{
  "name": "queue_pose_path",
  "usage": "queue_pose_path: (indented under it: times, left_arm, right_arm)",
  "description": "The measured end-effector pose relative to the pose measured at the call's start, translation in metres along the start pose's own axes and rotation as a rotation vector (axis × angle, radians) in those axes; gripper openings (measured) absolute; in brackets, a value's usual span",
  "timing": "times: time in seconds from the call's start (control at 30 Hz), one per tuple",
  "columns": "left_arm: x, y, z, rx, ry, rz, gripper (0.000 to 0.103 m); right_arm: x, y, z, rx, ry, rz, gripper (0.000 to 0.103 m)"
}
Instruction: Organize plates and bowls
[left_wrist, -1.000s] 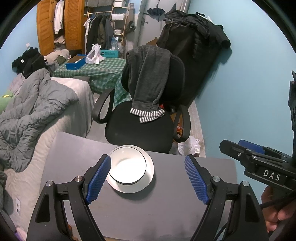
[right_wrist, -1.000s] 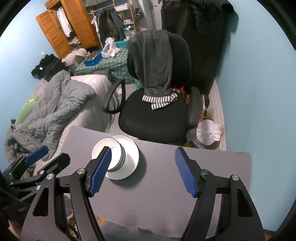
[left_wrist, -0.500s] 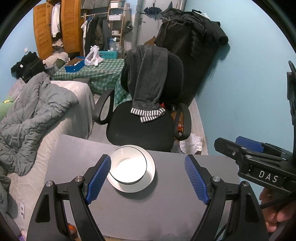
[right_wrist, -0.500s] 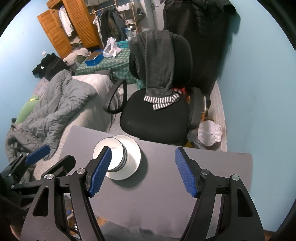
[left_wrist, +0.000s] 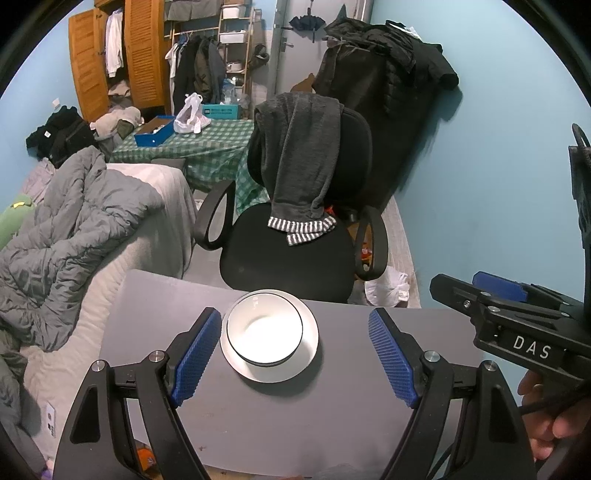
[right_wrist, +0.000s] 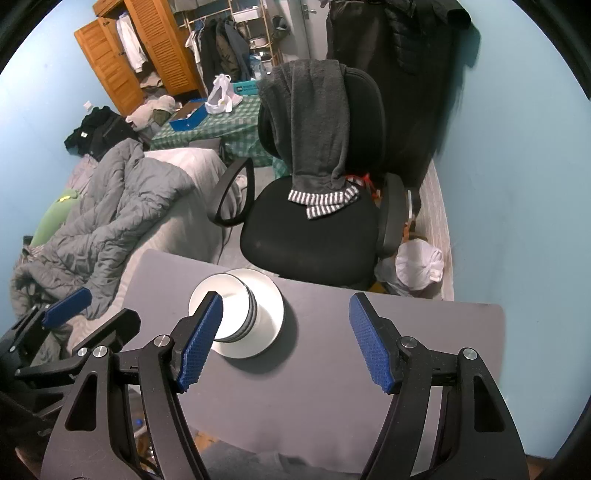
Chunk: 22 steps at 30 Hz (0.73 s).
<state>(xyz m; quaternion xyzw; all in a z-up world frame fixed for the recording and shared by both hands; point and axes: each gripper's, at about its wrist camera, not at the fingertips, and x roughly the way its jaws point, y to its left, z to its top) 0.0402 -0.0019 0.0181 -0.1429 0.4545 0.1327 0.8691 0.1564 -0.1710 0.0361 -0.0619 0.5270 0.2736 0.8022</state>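
Observation:
A white bowl with a dark rim sits in a white plate near the far edge of the grey table. In the right wrist view the bowls look stacked on the plate. My left gripper hovers open above the table, the stack just ahead between its blue pads, nothing held. My right gripper is open too and empty, the stack beyond its left pad. The right gripper's body shows at the right of the left wrist view.
A black office chair draped with a grey garment stands right behind the table. A bed with a grey duvet lies to the left. A blue wall closes the right side. A white bag sits on the floor.

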Motion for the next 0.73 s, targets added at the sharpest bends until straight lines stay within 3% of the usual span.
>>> queue_pose_path:
  times: [0.73]
  left_arm:
    - [-0.0038,0.0032,-0.0069,-0.018,0.007,-0.016,0.083]
  right_arm:
    - [0.0014,0.0086,-0.0010,0.002,0.006,-0.002,0.070]
